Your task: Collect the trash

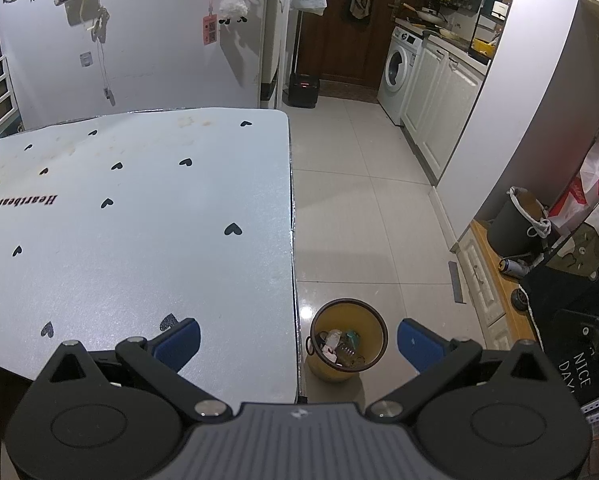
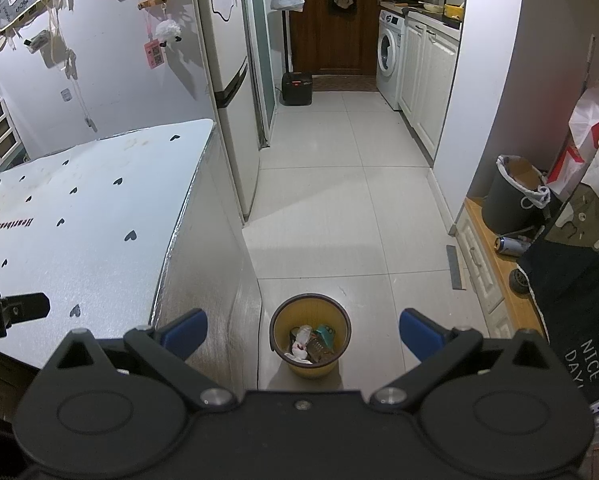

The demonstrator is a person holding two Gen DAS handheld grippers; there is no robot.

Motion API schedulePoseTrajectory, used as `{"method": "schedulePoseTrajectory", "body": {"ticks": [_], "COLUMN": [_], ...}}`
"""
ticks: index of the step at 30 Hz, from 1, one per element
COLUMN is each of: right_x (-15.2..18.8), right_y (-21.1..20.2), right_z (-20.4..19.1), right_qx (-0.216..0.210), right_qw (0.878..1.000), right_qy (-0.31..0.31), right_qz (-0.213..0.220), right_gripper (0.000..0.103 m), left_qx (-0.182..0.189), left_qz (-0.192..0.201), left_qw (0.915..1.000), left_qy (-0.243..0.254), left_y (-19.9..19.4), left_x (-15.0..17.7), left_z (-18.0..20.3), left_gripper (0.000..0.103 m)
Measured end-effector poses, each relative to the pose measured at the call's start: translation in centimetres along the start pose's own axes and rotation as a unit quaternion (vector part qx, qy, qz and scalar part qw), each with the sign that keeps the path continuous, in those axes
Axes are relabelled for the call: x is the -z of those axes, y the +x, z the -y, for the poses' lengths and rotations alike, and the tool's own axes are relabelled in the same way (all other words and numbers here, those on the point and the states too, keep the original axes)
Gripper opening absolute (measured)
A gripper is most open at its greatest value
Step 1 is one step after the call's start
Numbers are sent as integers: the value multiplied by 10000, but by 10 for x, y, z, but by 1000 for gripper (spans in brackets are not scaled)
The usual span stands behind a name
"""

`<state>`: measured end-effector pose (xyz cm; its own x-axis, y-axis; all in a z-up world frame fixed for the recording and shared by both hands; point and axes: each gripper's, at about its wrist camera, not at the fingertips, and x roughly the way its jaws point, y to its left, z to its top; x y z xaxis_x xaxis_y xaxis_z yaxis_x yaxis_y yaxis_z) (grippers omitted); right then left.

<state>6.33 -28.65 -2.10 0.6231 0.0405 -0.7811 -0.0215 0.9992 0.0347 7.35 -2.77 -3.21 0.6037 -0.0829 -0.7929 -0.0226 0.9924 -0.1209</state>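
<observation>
I see a tiled floor running to the washer. Table w/ heart-print cover sits left. Yellow bin on floor beside it holds trash. Left gripper & right gripper both spread wide, holding nothing.

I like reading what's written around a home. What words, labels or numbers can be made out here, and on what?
"Heartbeat": printed on the heart-patterned tablecloth, upside down from here.
"NICE DAY": white letters on the black mat; in the right wrist view, "A NICE DAY".
Pink tag on the wall: code squares, too small to read.
Spray can: label unreadable.
</observation>
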Motion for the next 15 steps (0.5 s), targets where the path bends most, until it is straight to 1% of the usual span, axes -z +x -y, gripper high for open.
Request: {"method": "schedulePoseTrajectory", "body": {"ticks": [15], "right_x": [-1], "right_y": [2], "right_z": [0], "right_qx": [-15], "right_qw": [10000], "right_qy": [5], "right_qz": [-9], "right_gripper": [103], "left_qx": [-25], "left_qz": [6], "left_qw": [10000], "left_qy": [-22], "left_y": [2], "left_x": [0], "left_z": [0], "left_gripper": [103]}}
